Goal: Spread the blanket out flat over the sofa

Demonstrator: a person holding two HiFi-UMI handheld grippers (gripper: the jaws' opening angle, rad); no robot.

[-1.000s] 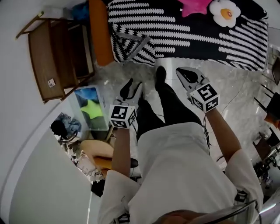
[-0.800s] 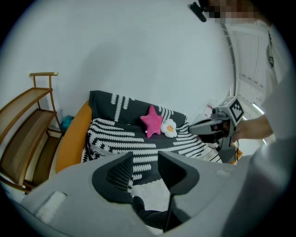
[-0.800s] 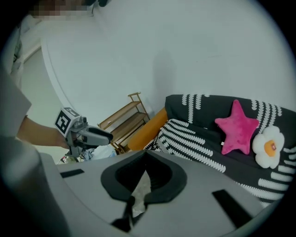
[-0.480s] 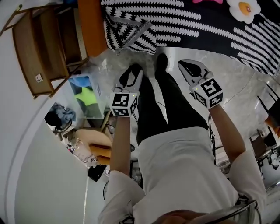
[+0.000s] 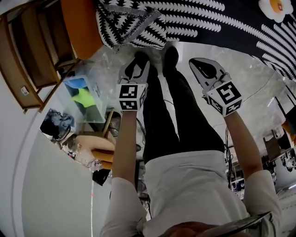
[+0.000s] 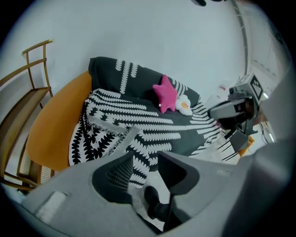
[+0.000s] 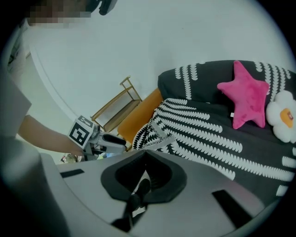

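The black blanket (image 5: 194, 18) with white leaf stripes lies over the sofa seat. Its front left corner (image 5: 132, 25) is folded and bunched beside the orange sofa arm (image 5: 81, 23). In the left gripper view the blanket (image 6: 138, 120) covers seat and backrest, and the bunched part hangs at the front. My left gripper (image 5: 137, 69) (image 6: 144, 159) hovers over the floor short of the sofa, open and empty. My right gripper (image 5: 193, 62) (image 7: 143, 152) is level with it on the right, shut on nothing. The blanket (image 7: 208, 134) lies ahead of it.
A pink star cushion (image 6: 165, 95) (image 7: 245, 95) and a flower cushion (image 5: 276, 7) (image 7: 282, 115) rest on the blanket. A wooden shelf (image 5: 27, 60) (image 6: 23, 106) stands left of the sofa. A clear box (image 5: 85, 97) and clutter sit on the floor at left. The person's legs (image 5: 162, 106) stand between the grippers.
The sofa has slid toward the top of the head view and the feet now stand close to its front edge. Both grippers have kept their places in front of the body.
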